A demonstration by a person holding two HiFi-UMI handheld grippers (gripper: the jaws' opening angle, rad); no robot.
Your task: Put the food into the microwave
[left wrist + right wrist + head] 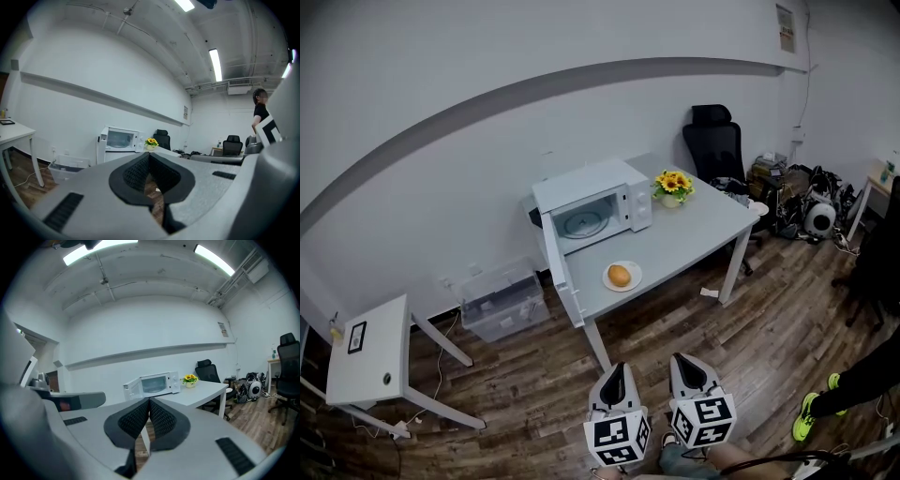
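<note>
At the far left stood a small white table (370,352) with angled legs. To its right, a clear plastic bin (502,300) sat on the dark wood-plank floor (534,394). Next came a flat grey table (703,230) with a boxy white microwave (623,187) at its far left corner. The microwave door (560,272) hung wide open, showing a round glass turntable (581,222). The food (620,275), a smooth, round, orange-brown piece, lay on a small white plate (631,283) near the table's front edge, just right of the door and outside the microwave. Farther right stood a pot of yellow sunflowers (672,186) and a black mesh office chair (714,145).

Nearest, over the floor, the left gripper (149,157) had its ribbed black fingers (136,173) pressed together, holding nothing. The right gripper (149,401) had its fingers (164,420) closed and empty too.
</note>
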